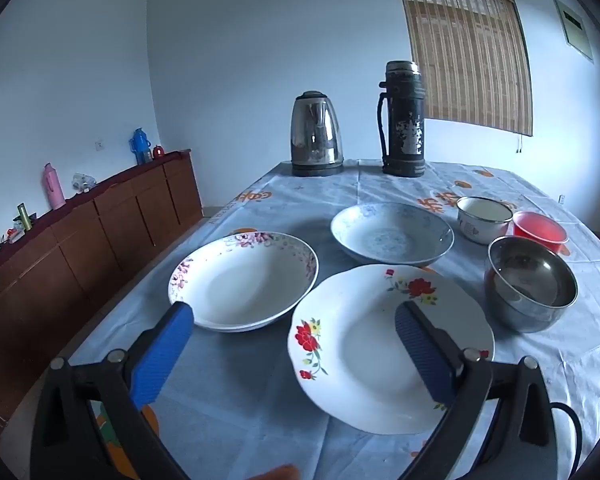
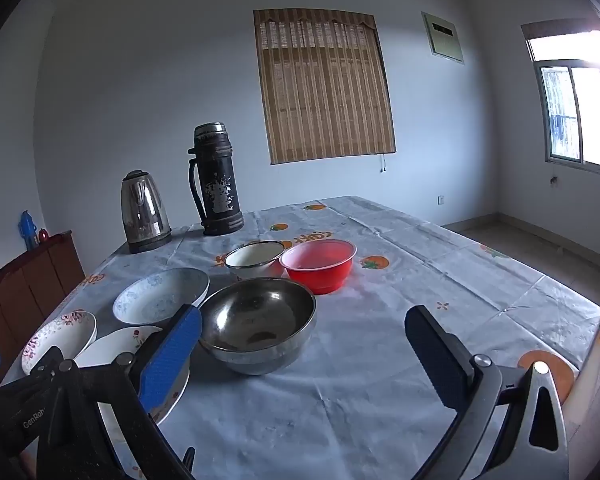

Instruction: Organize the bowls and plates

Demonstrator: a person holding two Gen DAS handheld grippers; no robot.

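Three plates lie on the table: one with red flowers (image 1: 360,344) nearest, one with a pink floral rim (image 1: 244,276) to its left, and a blue-patterned one (image 1: 392,232) behind. A steel bowl (image 1: 530,280), a white enamel bowl (image 1: 484,216) and a red plastic bowl (image 1: 540,232) stand at the right. My left gripper (image 1: 294,318) hovers open above the red-flower plate's left rim, holding nothing. My right gripper (image 2: 304,328) is open too, just in front of the steel bowl (image 2: 258,322), with the red bowl (image 2: 318,264) and enamel bowl (image 2: 254,258) beyond it.
A steel kettle (image 1: 316,136) and a worn black thermos (image 1: 404,120) stand at the table's far edge. A brown sideboard (image 1: 100,228) with flasks runs along the left wall. The tablecloth (image 2: 440,264) stretches right to the table's edge (image 2: 596,312).
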